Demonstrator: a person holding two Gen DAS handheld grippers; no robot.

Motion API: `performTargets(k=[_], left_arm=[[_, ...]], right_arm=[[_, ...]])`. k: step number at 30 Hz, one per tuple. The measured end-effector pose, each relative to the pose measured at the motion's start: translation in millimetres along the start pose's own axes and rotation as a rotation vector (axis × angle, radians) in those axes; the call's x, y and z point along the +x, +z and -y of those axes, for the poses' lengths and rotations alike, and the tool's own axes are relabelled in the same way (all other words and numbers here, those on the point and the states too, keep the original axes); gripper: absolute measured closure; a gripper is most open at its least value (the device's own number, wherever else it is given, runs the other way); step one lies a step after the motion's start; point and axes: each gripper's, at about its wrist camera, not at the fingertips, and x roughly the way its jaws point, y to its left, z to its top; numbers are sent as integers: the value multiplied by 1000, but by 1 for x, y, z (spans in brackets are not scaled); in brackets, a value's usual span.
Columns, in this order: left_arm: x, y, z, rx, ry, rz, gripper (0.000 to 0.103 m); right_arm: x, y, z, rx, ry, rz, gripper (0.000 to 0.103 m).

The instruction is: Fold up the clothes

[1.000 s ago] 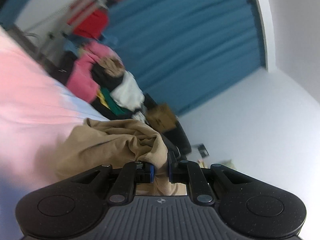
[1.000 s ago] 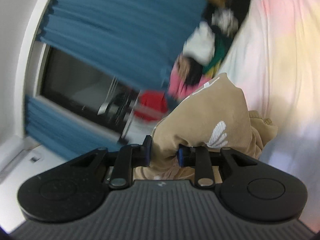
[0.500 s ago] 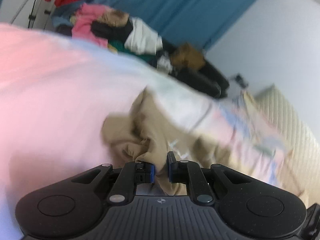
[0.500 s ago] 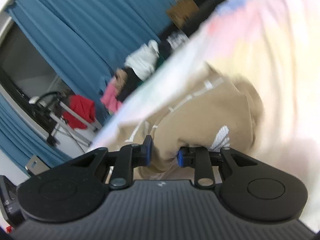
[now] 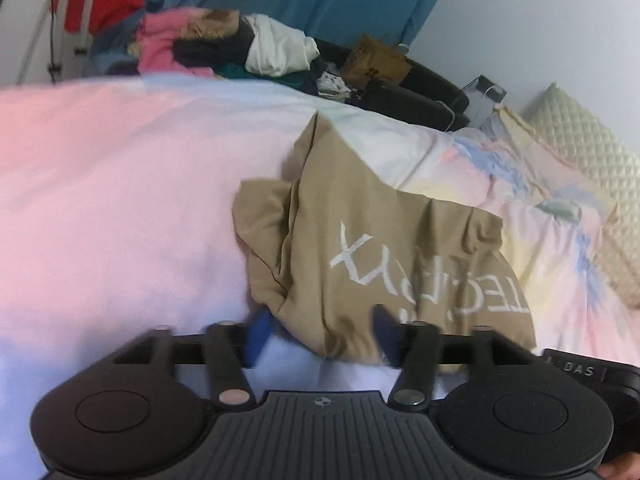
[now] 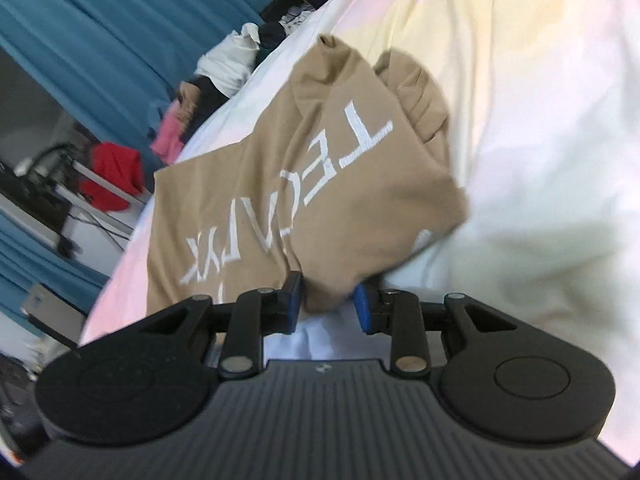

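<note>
Left gripper (image 5: 320, 336) is spreading its jaws wide right now, blue pads clear on both sides of the near edge of the tan cotton T-shirt with white block lettering (image 5: 372, 248), nothing pinched. Right gripper (image 6: 329, 305) is easing apart too, though a bunched fold of that shirt sits between its pads and looks pressed on both sides. The shirt lies crumpled on the pastel pink-and-yellow bed cover (image 5: 120, 184), print up. My worry: one hand letting go while the other hangs on could drag the shirt askew. That rumpled lump beside the lettering could also get creased into the first fold.
</note>
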Motion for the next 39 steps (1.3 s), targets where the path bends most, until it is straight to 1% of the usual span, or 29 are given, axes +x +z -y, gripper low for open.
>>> performTargets(k=[1,2,4,6,8,9,10,11,12,13,16,19,25,32,39], left_arm=[[-15,3,7,22,19,19,24],[-34,2,14,44,32,42,20],[-69,1,31,82,44,76,8],[-101,2,47,117,50,103,2],[-136,-1,63,150,57,146,0],[-151,-2,71,162,61,168,0],[-167,-3,78,172,65,189,0],[-181,-6,85,180,69,210,0],[-195,-8,92,188,73,232,0],[-209,-11,99,196,76,253,0],[-248,-26,111,206,86,304,0],[-281,-43,119,211,93,346,0],[-316,-82,126,242,139,405,0],[-329,-121,128,259,170,449,0],[-319,-137,115,256,187,457,0]], right_arm=[[-13,-1,-4,-22,-15,8,71],[-27,-1,-8,-46,-21,24,71],[-59,-2,-16,-95,-22,65,71],[-96,-3,-24,-148,-15,113,71],[-129,-2,-34,-207,-12,161,70],[-144,-3,-42,-237,-9,186,66],[-159,-4,-50,-266,-2,211,49],[-174,-7,-54,-292,11,237,38],[-190,-10,-59,-315,25,265,13],[-205,-12,-63,-338,39,293,0],[-243,-26,-75,-418,52,361,0],[-271,-43,-84,-489,48,408,0],[-300,-80,-89,-560,45,461,0],[-301,-110,-82,-578,36,505,0],[-282,-129,-78,-610,11,527,0]])
